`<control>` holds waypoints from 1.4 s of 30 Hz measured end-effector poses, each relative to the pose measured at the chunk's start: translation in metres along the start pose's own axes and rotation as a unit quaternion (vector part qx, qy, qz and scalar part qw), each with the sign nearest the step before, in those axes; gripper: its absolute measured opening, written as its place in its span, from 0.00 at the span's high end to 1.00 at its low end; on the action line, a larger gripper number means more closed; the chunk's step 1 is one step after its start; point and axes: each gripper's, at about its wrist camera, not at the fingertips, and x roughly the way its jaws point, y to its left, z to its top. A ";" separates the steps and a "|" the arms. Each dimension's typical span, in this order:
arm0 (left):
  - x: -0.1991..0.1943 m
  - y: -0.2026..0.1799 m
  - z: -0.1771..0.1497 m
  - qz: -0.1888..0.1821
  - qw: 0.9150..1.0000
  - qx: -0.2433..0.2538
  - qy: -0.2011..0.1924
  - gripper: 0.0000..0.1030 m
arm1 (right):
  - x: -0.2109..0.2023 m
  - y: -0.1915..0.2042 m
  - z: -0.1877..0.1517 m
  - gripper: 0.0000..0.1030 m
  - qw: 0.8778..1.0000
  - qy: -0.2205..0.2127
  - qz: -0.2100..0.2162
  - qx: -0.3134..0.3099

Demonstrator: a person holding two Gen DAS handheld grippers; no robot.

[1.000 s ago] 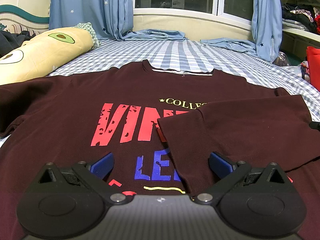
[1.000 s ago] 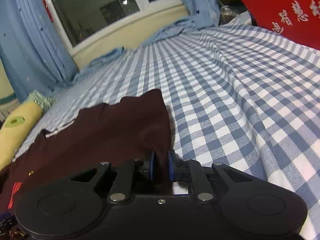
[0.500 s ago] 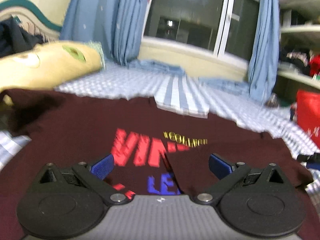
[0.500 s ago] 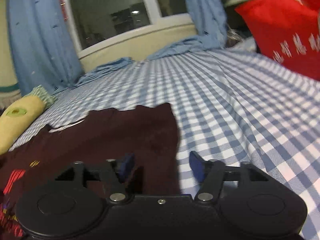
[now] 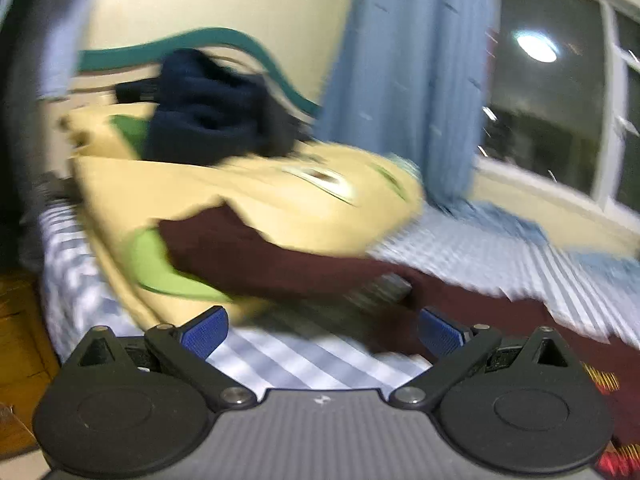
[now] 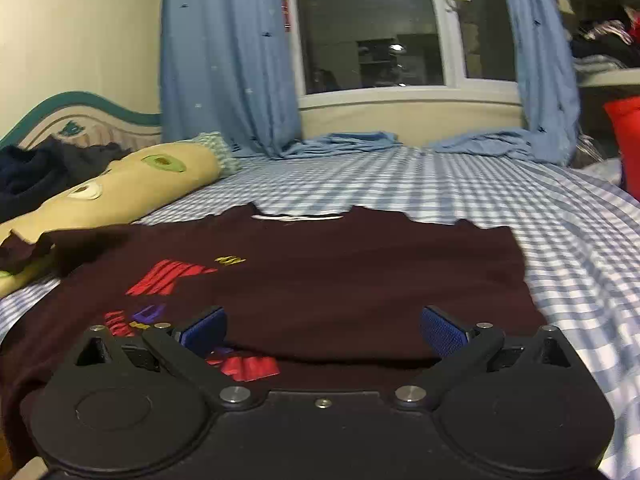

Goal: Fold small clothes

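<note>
A dark maroon T-shirt [image 6: 360, 280] with red, blue and yellow lettering lies flat on the checked bed [image 6: 540, 208], its right side folded over the print. My right gripper [image 6: 322, 330] is open and empty, just above the shirt's near part. My left gripper [image 5: 320, 330] is open and empty, facing the shirt's left sleeve [image 5: 256, 256], which drapes onto the yellow avocado pillow [image 5: 312, 204]. The left wrist view is blurred by motion.
The avocado pillow [image 6: 120, 196] lies along the bed's left side with dark clothes [image 6: 36, 172] piled behind it. Blue curtains [image 6: 228, 64] and a window stand at the back. A red bag [image 6: 626, 140] is at the right. Wooden floor [image 5: 20, 340] shows beyond the bed's left edge.
My right gripper let go of the shirt's right sleeve, opened wide and pulled back over the shirt. My left gripper swung left toward the left sleeve and pillow.
</note>
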 end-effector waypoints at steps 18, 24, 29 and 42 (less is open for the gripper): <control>0.102 0.093 0.048 0.084 0.983 -0.158 0.043 0.29 | 0.035 0.007 -0.035 0.00 0.998 0.049 -0.006 0.026; 0.102 0.092 0.060 0.113 0.983 -0.141 0.037 0.98 | 0.033 -0.001 -0.035 0.00 0.998 0.049 0.012 0.041; 0.066 0.082 0.080 0.080 0.986 -0.143 -0.019 0.98 | 0.031 -0.006 -0.035 0.00 0.997 0.043 0.024 0.058; 0.034 -0.004 0.151 0.095 0.990 -0.093 -0.036 0.98 | 0.031 -0.008 -0.036 0.00 0.996 0.039 0.030 0.068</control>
